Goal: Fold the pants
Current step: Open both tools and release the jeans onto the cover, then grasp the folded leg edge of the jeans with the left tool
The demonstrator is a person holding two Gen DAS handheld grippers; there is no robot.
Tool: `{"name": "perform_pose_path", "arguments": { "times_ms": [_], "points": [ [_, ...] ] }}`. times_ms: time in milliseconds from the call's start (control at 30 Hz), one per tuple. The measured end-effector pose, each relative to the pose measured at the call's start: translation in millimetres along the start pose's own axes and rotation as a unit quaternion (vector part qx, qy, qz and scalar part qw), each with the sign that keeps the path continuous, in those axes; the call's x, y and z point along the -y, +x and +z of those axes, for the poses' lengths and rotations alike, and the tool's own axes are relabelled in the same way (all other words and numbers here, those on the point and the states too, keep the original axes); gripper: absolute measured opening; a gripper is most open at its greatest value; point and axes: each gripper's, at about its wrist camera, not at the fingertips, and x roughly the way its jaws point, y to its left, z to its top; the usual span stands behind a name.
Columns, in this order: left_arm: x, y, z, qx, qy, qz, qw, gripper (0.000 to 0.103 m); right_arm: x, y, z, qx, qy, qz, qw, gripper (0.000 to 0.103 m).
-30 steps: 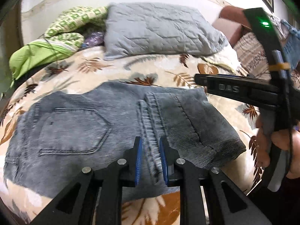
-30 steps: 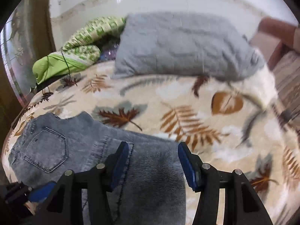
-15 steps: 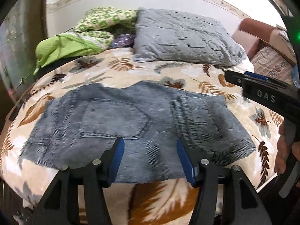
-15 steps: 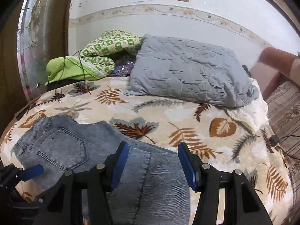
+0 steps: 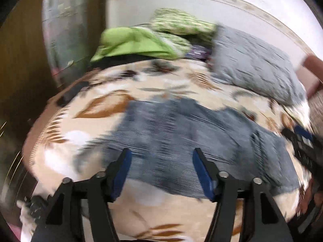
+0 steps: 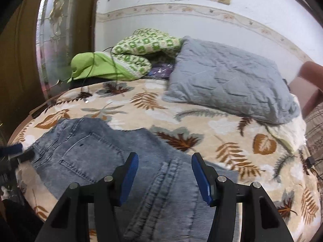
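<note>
Grey-blue denim pants (image 6: 97, 153) lie folded flat on the leaf-print bed cover, back pocket up. In the blurred left wrist view the pants (image 5: 181, 137) lie ahead of my left gripper (image 5: 161, 171), which is open, empty and held above the near edge. My right gripper (image 6: 164, 174) is open and empty above the right part of the pants, over the seam. The left gripper shows at the left edge of the right wrist view (image 6: 14, 151); the right gripper shows at the right edge of the left wrist view (image 5: 302, 141).
A grey quilted pillow (image 6: 228, 80) lies at the back of the bed. Green and patterned bedding (image 6: 125, 60) is piled at the back left. The leaf-print cover (image 6: 242, 141) spreads to the right. A wooden and glass door (image 6: 60, 40) stands at the left.
My left gripper has let go of the pants, opened, pulled back and swung left. My right gripper has stayed open and risen away from the pants.
</note>
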Motion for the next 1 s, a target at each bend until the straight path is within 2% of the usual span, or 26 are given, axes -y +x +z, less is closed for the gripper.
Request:
{"name": "perform_pose_path", "arguments": {
  "times_ms": [33, 133, 200, 300, 367, 433, 533, 600, 700, 833, 933, 1000],
  "points": [
    [-10.8, 0.2, 3.9, -0.003, -0.014, 0.01, 0.9999, 0.075, -0.9, 2.5, -2.2, -0.006, 0.002, 0.01, 1.0, 0.059],
    [-51.4, 6.8, 14.2, -0.028, -0.071, 0.036, 0.9964, 0.077, -2.7, 9.6, -10.4, -0.031, 0.018, 0.051, 0.998, 0.059],
    [-83.7, 17.1, 15.1, -0.065, -0.125, 0.044, 0.989, 0.077, -4.4, 13.3, -16.2, -0.049, 0.032, 0.091, 0.994, 0.059],
    [-116.8, 28.2, 7.7, -0.094, -0.192, 0.046, 0.9758, 0.077, -11.8, 19.8, -26.9, -0.082, 0.055, 0.153, 0.983, 0.059],
    [-134.7, 34.4, 0.9, -0.106, -0.221, 0.058, 0.9677, 0.077, -16.7, 23.3, -33.2, -0.096, 0.059, 0.169, 0.979, 0.059],
    [-141.8, 38.6, -4.5, -0.114, -0.243, 0.055, 0.9618, 0.077, -21.9, 24.2, -38.5, -0.102, 0.053, 0.171, 0.979, 0.059],
    [-137.0, 44.1, -9.8, -0.13, -0.261, 0.015, 0.9564, 0.077, -26.3, 23.6, -43.8, -0.106, 0.042, 0.167, 0.979, 0.059],
    [-125.9, 43.8, -11.6, -0.137, -0.257, -0.008, 0.9567, 0.077, -22.7, 23.6, -45.5, -0.107, 0.047, 0.166, 0.979, 0.059],
    [-110.6, 45.3, -10.7, -0.146, -0.251, -0.025, 0.9567, 0.077, -11.5, 23.9, -44.8, -0.105, 0.063, 0.167, 0.978, 0.059],
    [-93.6, 57.3, -12.9, -0.173, -0.256, -0.055, 0.9497, 0.077, -2.2, 24.9, -45.8, -0.111, 0.077, 0.164, 0.977, 0.059],
    [-85.5, 70.2, -10.4, -0.178, -0.26, -0.073, 0.9463, 0.077, -1.5, 24.6, -47.6, -0.112, 0.072, 0.161, 0.978, 0.059],
    [-85.3, 80.0, -9.8, -0.183, -0.275, -0.084, 0.94, 0.076, -0.5, 24.8, -49.0, -0.113, 0.067, 0.158, 0.979, 0.059]
  ]
}}
